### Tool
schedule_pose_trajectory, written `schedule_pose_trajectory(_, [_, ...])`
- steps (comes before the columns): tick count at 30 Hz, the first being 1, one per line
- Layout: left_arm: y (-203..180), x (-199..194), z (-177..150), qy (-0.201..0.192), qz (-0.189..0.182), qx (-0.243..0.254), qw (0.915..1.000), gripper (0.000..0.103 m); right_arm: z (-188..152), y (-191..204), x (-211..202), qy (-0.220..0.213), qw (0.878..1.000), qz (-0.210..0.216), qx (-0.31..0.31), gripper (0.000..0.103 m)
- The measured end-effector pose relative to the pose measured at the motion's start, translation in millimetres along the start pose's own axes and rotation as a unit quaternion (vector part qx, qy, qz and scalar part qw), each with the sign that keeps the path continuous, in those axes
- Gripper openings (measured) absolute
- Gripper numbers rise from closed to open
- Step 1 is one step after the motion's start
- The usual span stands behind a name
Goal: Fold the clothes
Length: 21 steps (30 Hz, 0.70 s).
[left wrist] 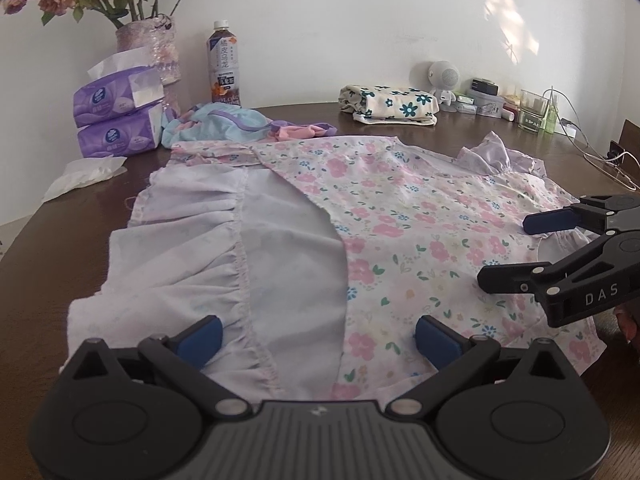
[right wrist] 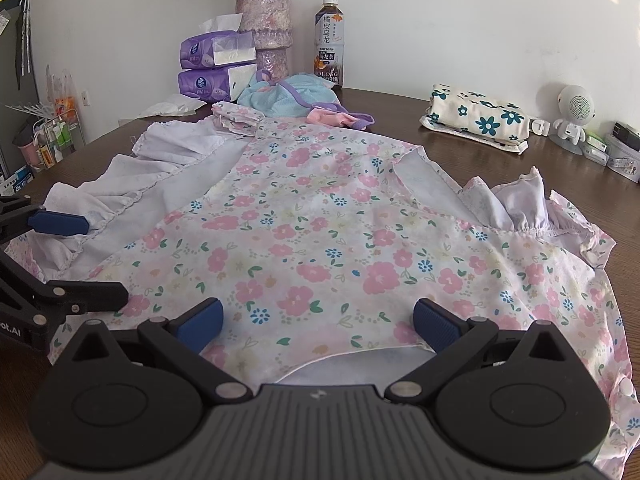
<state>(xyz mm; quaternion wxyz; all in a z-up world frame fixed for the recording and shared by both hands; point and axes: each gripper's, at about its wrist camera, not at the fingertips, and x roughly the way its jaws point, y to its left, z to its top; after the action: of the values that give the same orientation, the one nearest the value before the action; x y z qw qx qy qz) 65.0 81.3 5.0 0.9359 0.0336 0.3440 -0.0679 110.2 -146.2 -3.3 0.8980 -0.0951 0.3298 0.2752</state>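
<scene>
A floral dress point(left wrist: 400, 216) lies spread flat on the dark wooden surface point(left wrist: 36, 280), its pale lilac lining and ruffled hem turned up along the left side. The left claw point(left wrist: 318, 334) hangs over the near edge of the dress, released, fingers wide apart with nothing between them. The right claw point(right wrist: 318, 328) is likewise spread wide above the flowered cloth, grasping nothing. Behind the dress lie a crumpled blue garment point(right wrist: 288, 94), a folded flower-print cloth point(right wrist: 476, 120), tissue packs point(left wrist: 116, 120), a tea bottle point(right wrist: 329, 42) and a vase point(right wrist: 268, 28).
</scene>
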Motion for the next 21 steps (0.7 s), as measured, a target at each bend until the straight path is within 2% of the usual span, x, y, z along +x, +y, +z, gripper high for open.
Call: schedule_pose_trajectory(21, [38.1,-22.9,-18.6,-0.001,0.05,-0.043,0.9978,0.103,0.2,-0.2,0.0,0.0,1.0,0.0,0.0,0.102])
